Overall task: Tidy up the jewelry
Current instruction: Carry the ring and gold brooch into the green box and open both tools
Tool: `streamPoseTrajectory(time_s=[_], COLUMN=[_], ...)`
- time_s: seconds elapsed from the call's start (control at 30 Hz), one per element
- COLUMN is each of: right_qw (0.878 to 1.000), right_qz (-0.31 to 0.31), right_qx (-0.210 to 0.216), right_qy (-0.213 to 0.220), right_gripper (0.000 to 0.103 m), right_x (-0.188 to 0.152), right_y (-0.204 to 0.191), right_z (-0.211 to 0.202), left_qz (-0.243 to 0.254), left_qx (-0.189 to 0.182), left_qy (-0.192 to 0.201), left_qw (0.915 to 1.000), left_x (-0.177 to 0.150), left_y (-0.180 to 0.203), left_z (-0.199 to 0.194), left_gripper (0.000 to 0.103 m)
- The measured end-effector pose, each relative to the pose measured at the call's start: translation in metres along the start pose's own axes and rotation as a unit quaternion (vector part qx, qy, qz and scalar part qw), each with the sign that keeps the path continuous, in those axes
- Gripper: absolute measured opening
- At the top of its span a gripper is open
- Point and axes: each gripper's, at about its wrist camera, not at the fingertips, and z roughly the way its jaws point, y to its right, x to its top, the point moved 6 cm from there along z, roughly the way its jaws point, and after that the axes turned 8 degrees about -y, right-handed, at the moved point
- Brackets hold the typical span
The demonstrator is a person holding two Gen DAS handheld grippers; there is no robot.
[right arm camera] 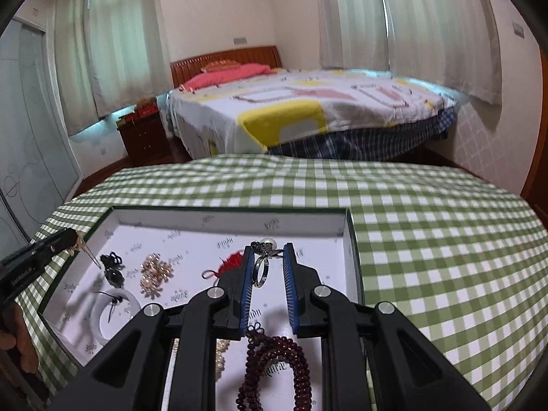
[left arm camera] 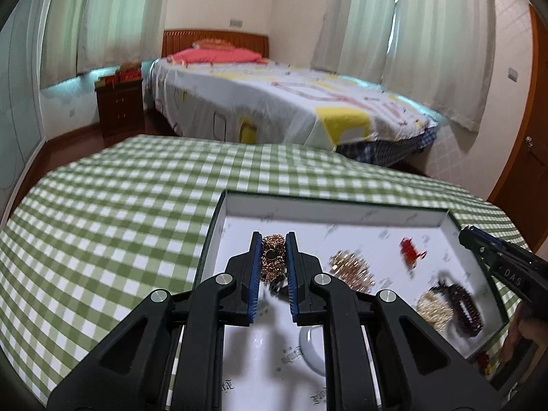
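A shallow white tray (left arm camera: 342, 210) lies on a green checked tablecloth (left arm camera: 120, 205). My left gripper (left arm camera: 274, 239) is shut on a gold chain piece (left arm camera: 273, 257) with a dark stone, over the tray's left part. In the tray lie a rose-gold brooch (left arm camera: 352, 269), a red tassel (left arm camera: 411, 248), a dark red bead bracelet (left arm camera: 462, 306), a pearl cluster (left arm camera: 434, 311) and a white bangle (left arm camera: 313, 352). In the right wrist view my right gripper (right arm camera: 269, 251) stands a little apart around a silver pearl ring (right arm camera: 262, 263), which leans on the left finger. The bead bracelet (right arm camera: 274, 370) lies beneath.
The tray (right arm camera: 352, 250) sits near the table's front. In the right wrist view it also holds a black earring (right arm camera: 113, 269), the brooch (right arm camera: 154, 274) and the bangle (right arm camera: 116, 315). The left gripper (right arm camera: 73, 239) shows at left. A bed (left arm camera: 274, 102) and nightstand (left arm camera: 120, 109) stand beyond the table.
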Motion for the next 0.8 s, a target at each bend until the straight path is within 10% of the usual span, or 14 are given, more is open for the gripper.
streamPoseTrajectory(time_s=[0.8], right_qw=[0.998], right_qz=[0.014], right_qx=[-0.002], right_qy=[-0.064], right_gripper=[0.026], right_x=[-0.011], right_y=[0.009], right_z=[0.023], left_qz=[-0.002], left_qx=[0.015], left_qy=[-0.052], left_qw=[0.9986], left_x=[-0.013], left_y=[0.001], left_z=[0.028], left_gripper=[0.025])
